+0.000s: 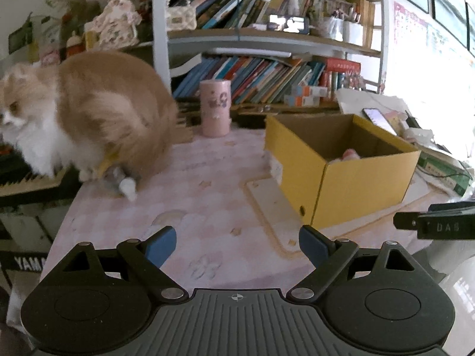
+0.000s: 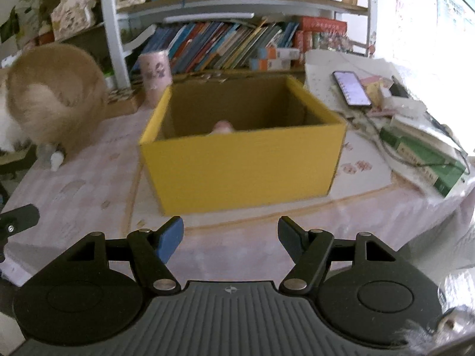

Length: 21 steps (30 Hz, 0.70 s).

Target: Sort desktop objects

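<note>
Left hand-held gripper (image 1: pixel 237 247) low over the near edge of the surface (image 1: pixel 207 207), blue-padded fingers spread wide, nothing between them. Right hand-held gripper (image 2: pixel 230 238) likewise spread and empty, hovering just short of the yellow box (image 2: pixel 240 166). In the left view, part of the right tool juts in at the right edge. Surface covered in a pale pink patterned cloth. Yellow box sits open-topped, centre-right, on a light mat with an orange border (image 2: pixel 371 175); a pinkish object (image 2: pixel 222 127) lies inside, mostly hidden by the near wall, identity cannot be told. A flat pale board (image 1: pixel 276 207) lies beside the box's left near corner. On the left side of the surface, a small bottle with a white cap (image 1: pixel 126 185) lies on its side, touching the underside of an orange-and-white cat (image 1: pixel 89 112), which stands partly over a keyboard (image 1: pixel 26 178) at the left edge. Farther back, a pink cylindrical container (image 1: pixel 215 106) stands upright, between cat and box. Right of the box: a phone with lit screen (image 2: pixel 351 88) resting on papers, and a green book (image 2: pixel 427 160) nearer the right edge. Far wall: shelves packed with leaning books (image 1: pixel 252 77).
</note>
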Each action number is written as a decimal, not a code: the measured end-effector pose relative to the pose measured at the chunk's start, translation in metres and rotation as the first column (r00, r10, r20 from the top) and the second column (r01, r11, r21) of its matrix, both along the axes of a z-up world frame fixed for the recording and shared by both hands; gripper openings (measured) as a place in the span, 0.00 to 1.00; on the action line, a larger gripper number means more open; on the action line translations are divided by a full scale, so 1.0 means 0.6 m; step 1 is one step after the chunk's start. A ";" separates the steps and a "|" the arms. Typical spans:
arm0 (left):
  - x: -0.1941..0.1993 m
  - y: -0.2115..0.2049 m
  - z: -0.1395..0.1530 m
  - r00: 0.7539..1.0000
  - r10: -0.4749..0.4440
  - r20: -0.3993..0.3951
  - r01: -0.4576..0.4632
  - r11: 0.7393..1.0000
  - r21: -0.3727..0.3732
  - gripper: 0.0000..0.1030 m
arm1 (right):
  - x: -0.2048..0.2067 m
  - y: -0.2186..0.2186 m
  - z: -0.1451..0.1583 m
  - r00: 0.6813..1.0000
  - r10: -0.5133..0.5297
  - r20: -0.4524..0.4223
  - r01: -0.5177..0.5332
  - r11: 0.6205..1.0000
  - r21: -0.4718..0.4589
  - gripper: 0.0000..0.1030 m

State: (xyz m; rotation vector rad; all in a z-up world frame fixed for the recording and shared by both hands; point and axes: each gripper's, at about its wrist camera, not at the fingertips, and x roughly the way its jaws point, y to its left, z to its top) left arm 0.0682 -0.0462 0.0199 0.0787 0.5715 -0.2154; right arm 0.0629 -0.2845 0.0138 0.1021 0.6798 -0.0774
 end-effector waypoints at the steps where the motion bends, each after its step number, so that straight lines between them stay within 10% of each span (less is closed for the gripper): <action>1: -0.004 0.008 -0.003 1.000 0.004 -0.006 -0.004 1.000 0.001 0.89 | -0.004 0.011 -0.003 1.000 0.005 -0.005 -0.005 1.000 0.001 0.66; 21: -0.095 0.151 -0.037 0.990 0.121 -0.068 -0.119 0.992 0.034 0.89 | -0.050 0.241 -0.055 0.971 0.227 -0.071 -0.226 0.974 0.022 0.66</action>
